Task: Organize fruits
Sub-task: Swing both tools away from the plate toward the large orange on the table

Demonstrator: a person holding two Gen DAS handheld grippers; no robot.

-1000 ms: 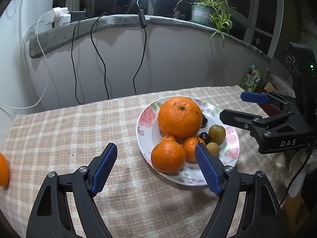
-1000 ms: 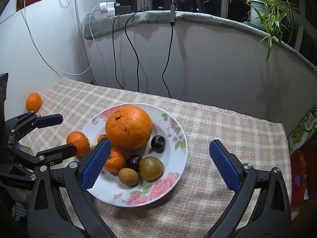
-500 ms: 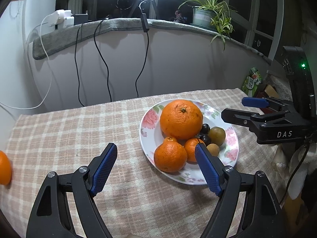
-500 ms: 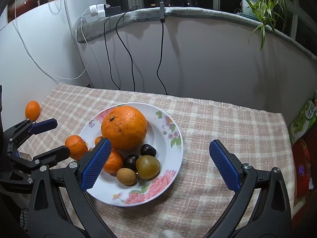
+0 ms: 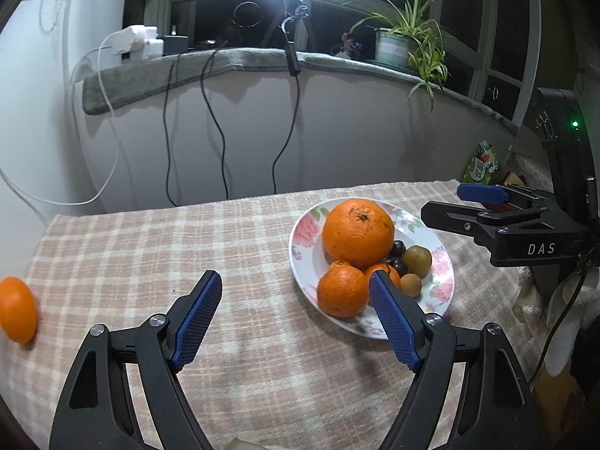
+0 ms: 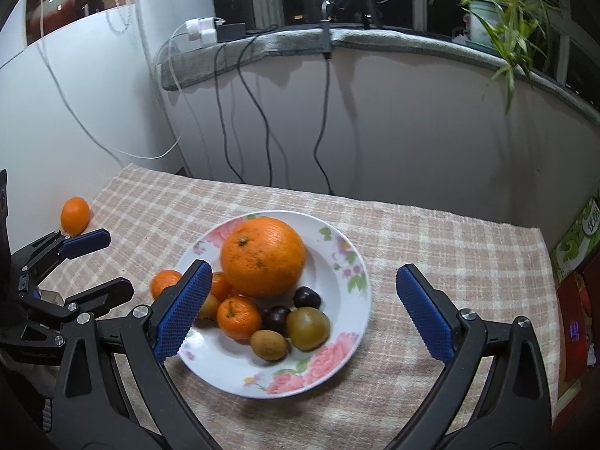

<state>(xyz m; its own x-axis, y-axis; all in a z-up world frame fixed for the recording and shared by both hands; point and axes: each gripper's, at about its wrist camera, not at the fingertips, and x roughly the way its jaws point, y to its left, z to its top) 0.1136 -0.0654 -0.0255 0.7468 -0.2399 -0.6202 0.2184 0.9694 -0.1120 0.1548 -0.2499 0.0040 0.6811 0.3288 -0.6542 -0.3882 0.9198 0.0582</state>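
A floral white plate (image 5: 300, 258) (image 6: 337, 356) on the checked tablecloth holds a big orange (image 5: 358, 230) (image 6: 262, 257), small mandarins (image 5: 342, 290) (image 6: 239, 317), two dark plums (image 6: 306, 297), a green-brown fruit (image 6: 308, 328) and a small brown fruit (image 6: 269, 344). A loose mandarin (image 5: 17, 309) (image 6: 75, 214) lies at the table's far left. My left gripper (image 5: 296, 318) is open and empty, just left of the plate. My right gripper (image 6: 300, 315) is open and empty, above the plate's near side; it also shows in the left wrist view (image 5: 465, 206).
A curved white wall with a grey ledge (image 5: 232, 62), hanging cables (image 5: 217, 131) and a potted plant (image 6: 498, 18) stands behind the table. Green and red packages (image 6: 577, 240) sit at the table's right edge. The left gripper appears at left in the right wrist view (image 6: 93, 262).
Both grippers have pulled back and tilted up, so the plate sits lower and farther. Both stayed open. The fruit has not moved.
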